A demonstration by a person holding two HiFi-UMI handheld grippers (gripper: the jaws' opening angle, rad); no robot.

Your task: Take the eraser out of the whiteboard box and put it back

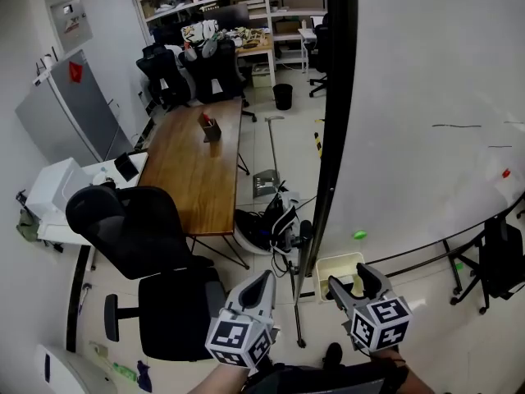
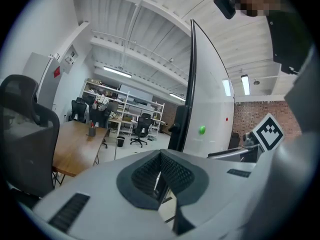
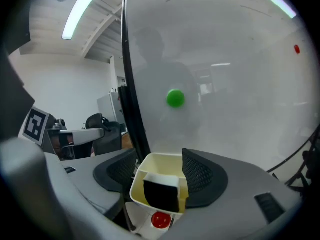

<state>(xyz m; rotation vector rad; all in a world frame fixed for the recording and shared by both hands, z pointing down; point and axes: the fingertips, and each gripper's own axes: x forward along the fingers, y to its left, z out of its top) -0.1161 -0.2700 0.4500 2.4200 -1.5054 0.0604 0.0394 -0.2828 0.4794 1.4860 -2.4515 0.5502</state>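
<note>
A cream whiteboard box (image 3: 162, 170) hangs at the bottom edge of the whiteboard (image 3: 235, 84), and it shows in the head view as the box (image 1: 335, 271). The eraser (image 3: 161, 194), black with a white back, stands inside it. My right gripper (image 3: 159, 159) is open, one jaw on each side of the box, and no pad touches the eraser. From above, the right gripper (image 1: 353, 279) is right at the box. My left gripper (image 1: 264, 279) hangs to the left of it, shut and empty; its pads (image 2: 150, 174) meet in its own view.
A green magnet (image 1: 359, 235) and a red magnet (image 1: 505, 173) stick on the whiteboard. A red round thing (image 3: 160, 220) lies under the box. To the left stand a wooden table (image 1: 197, 167), black office chairs (image 1: 131, 228) and clutter on the floor (image 1: 271, 220).
</note>
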